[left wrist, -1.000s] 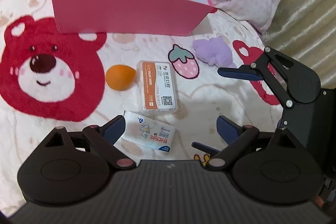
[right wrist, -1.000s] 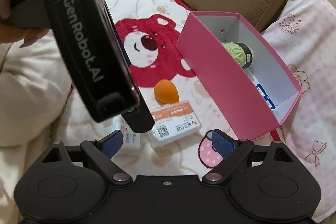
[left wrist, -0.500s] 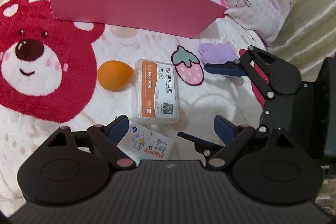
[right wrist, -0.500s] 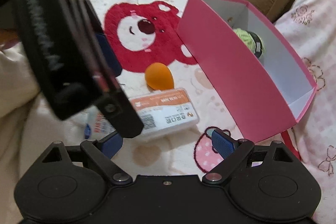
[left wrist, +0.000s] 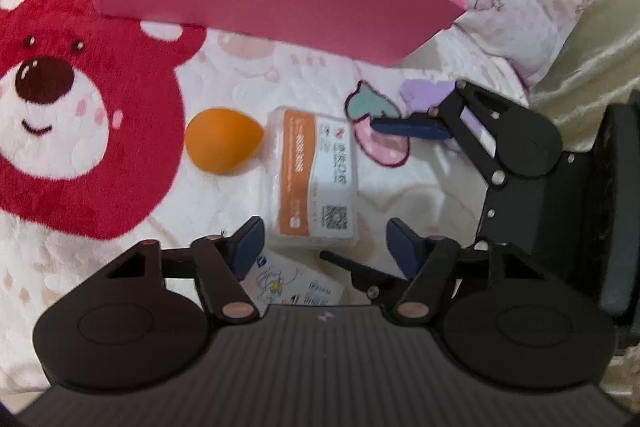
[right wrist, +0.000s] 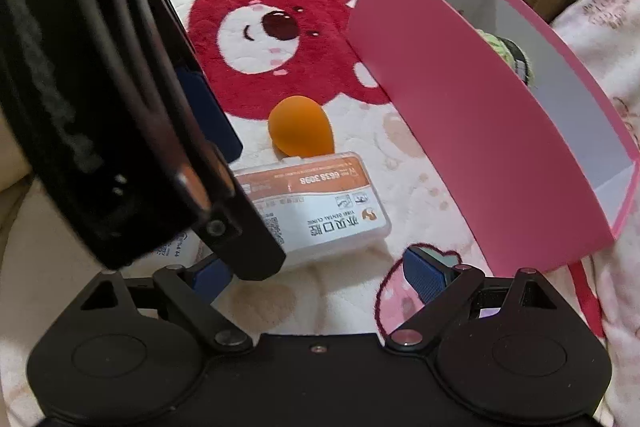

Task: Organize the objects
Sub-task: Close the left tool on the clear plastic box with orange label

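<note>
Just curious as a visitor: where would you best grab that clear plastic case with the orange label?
Probably across its two long sides, from above. The clear case lies flat on the blanket, too broad the other way, and the orange sponge sits right against one long side, so the fit there looks tight.

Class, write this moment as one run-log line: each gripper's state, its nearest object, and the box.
left gripper: open, jaws closing around clear plastic case | right gripper: open, empty, beside case | pink box: holds green yarn
</note>
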The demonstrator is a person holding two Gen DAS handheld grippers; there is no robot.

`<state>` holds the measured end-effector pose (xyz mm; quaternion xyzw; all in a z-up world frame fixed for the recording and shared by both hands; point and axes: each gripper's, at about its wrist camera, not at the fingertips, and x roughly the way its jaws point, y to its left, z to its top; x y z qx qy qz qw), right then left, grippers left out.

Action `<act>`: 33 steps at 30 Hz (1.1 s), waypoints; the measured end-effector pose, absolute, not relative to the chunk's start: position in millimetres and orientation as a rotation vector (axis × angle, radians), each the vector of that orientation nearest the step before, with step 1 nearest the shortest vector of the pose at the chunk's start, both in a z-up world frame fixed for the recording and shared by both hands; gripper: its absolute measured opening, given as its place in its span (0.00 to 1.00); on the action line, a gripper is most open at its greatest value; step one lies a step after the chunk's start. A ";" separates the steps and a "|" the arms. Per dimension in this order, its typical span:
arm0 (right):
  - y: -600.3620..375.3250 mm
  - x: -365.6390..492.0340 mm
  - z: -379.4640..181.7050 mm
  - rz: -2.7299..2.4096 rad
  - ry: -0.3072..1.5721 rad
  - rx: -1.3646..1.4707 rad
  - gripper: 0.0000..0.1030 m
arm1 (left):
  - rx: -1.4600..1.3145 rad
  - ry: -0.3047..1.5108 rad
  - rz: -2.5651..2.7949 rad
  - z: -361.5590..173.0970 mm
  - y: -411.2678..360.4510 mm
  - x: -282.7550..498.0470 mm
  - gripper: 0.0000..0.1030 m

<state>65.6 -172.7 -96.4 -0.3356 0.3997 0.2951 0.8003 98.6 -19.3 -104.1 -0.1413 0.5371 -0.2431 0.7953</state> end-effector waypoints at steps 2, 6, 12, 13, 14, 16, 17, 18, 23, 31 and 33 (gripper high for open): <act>-170.3 66.3 -97.1 0.651 0.846 -0.736 0.91 | -0.295 1.153 -0.521 -104.1 -19.3 96.6 0.60; -164.9 73.6 -99.9 0.688 0.855 -0.755 0.91 | -0.314 1.165 -0.511 -104.9 -18.1 95.7 0.60; -164.0 83.7 -105.0 0.739 0.886 -0.746 0.93 | -0.360 1.169 -0.484 -109.2 -15.8 96.9 0.60; -166.8 86.5 -105.3 0.741 0.894 -0.726 0.93 | -0.368 1.164 -0.477 -109.7 -15.1 97.3 0.60; -170.6 87.0 -105.1 0.741 0.901 -0.702 0.93 | -0.377 1.160 -0.472 -110.5 -14.2 97.7 0.60; -176.0 91.1 -107.8 0.736 0.908 -0.652 0.93 | -0.391 1.156 -0.465 -112.0 -12.7 98.7 0.60; -178.2 91.3 -108.7 0.733 0.909 -0.630 0.93 | -0.398 1.154 -0.461 -112.5 -11.9 99.7 0.60; -180.3 92.0 -110.0 0.730 0.908 -0.609 0.93 | -0.407 1.152 -0.456 -112.7 -10.8 100.7 0.60; -181.9 94.7 -112.8 0.713 0.893 -0.568 0.93 | -0.438 1.139 -0.429 -113.5 -9.3 104.4 0.60; -187.0 92.8 -109.1 0.666 0.877 -0.465 0.91 | -0.465 1.119 -0.398 -119.9 -10.5 106.1 0.60; -192.5 92.6 -109.6 0.638 0.890 -0.392 0.91 | -0.461 1.117 -0.400 -120.0 -12.4 106.8 0.60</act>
